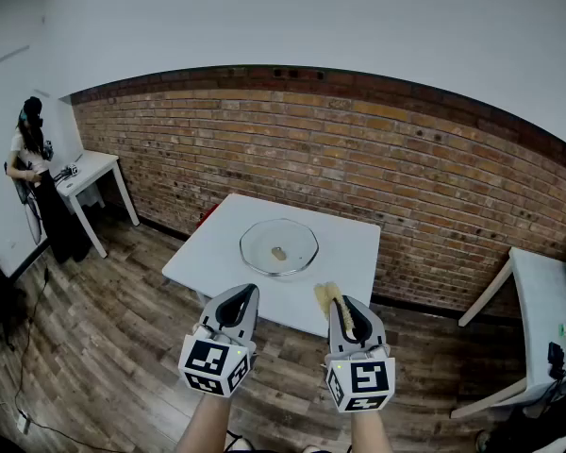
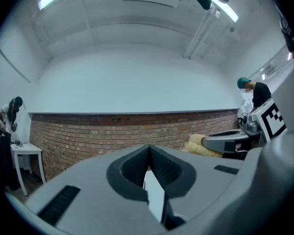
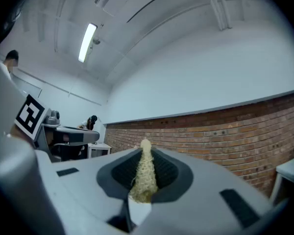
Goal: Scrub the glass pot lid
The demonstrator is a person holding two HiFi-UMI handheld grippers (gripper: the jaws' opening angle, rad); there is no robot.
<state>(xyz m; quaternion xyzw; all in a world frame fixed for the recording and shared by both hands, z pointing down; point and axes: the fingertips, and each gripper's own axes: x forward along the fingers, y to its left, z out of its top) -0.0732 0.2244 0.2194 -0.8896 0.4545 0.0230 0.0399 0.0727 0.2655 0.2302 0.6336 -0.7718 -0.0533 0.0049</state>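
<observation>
Nearest, the left tongs (image 1: 246, 292) are closed on nothing; the right tongs (image 1: 340, 302) grip a pale yellow fibrous scrub pad (image 3: 144, 173). The round clear glass pot lid (image 1: 279, 246) lies far ahead, central on the white square worktop (image 1: 354, 243). Scrubbing seems not yet begun: next, both must reach the lid. Its knob is hard to make out.

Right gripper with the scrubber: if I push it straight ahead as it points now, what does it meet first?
Probably the brick wall: the right gripper, clamping the scrubber, points level at it, seemingly above the table and glass lid. Height over them is unclear.
</observation>
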